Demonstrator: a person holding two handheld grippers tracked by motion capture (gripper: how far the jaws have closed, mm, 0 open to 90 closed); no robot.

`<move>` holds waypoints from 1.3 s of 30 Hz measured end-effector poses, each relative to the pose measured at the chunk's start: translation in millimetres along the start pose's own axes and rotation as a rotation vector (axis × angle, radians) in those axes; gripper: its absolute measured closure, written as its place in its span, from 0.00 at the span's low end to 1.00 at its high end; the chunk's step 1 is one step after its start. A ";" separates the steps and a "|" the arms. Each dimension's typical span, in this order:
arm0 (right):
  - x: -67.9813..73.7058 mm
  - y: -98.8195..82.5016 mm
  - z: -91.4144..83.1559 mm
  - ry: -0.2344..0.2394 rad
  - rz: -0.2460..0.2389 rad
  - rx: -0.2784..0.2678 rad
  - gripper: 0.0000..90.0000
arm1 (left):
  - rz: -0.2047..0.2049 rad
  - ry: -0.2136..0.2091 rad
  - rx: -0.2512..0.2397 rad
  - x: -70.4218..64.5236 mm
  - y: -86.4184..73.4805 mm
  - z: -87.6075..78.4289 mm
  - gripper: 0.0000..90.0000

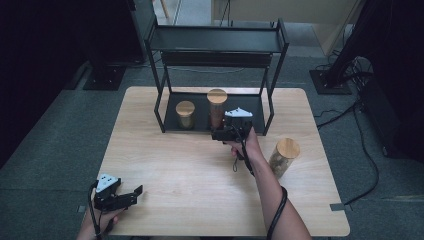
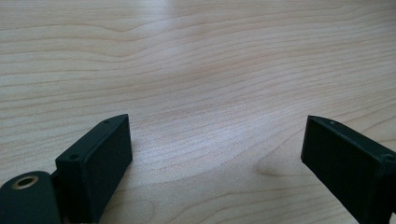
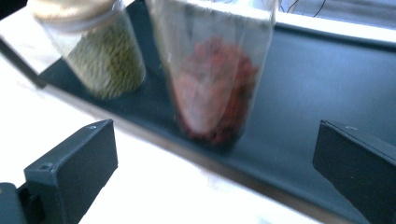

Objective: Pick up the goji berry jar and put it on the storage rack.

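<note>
A black two-tier rack [image 1: 215, 47] stands at the back of the wooden table [image 1: 190, 165]. On its lower shelf [image 3: 317, 84] are a short jar of green grains [image 1: 185, 115] [image 3: 105, 60] and a tall jar of red contents [image 1: 216, 107] [image 3: 212, 88], both with wooden lids. My right gripper [image 1: 231, 126] [image 3: 215, 158] is at the shelf's front edge, pointing at the tall jar. It is open and holds nothing; the jar stands just beyond its fingertips. My left gripper [image 1: 134, 196] [image 2: 215, 154] rests low at the table's near left corner, open over bare wood [image 2: 201, 60].
A third jar with a wooden lid [image 1: 285, 156] stands on the table to the right of my right forearm. The rack's upper shelf and its thin uprights [image 1: 270, 100] frame the lower shelf. Cables and stand bases lie on the floor around the table.
</note>
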State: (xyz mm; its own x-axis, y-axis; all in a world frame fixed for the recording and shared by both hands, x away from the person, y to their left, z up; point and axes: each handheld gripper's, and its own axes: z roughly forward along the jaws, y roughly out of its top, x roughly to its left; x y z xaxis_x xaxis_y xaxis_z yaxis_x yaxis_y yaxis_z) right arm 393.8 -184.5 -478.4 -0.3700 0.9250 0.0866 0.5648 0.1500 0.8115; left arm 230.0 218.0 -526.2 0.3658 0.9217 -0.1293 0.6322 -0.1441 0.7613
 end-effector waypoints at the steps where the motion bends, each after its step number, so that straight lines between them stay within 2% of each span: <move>1: 0.7 -4.2 -1.4 0.002 -0.004 0.002 0.00 | 0.000 -0.001 0.000 0.2 0.0 -0.1 0.10; 4: 4.0 -15.6 -6.2 0.016 -0.022 0.005 0.01 | -0.001 -0.008 -0.001 0.8 0.0 -0.1 0.10; 13: 12.7 -39.9 -14.1 0.051 -0.030 0.016 0.01 | 0.000 -0.002 0.001 1.1 0.5 0.3 0.10; 33: 14.3 -70.5 -23.7 0.043 -0.052 0.045 0.02 | 0.002 -0.002 0.000 1.2 0.5 0.5 0.10; 39: 11.5 -73.8 -29.6 0.036 -0.037 0.038 0.03 | 0.005 0.001 0.003 0.8 0.6 0.4 0.10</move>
State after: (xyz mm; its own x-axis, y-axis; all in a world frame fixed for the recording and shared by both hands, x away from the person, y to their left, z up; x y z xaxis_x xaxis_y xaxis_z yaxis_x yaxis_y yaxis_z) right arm 326.1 -195.3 -520.2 -0.4171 0.9055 0.0783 0.5776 0.1975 0.7921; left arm 230.9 218.5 -526.2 0.3680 0.9214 -0.1250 0.6323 -0.1494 0.7602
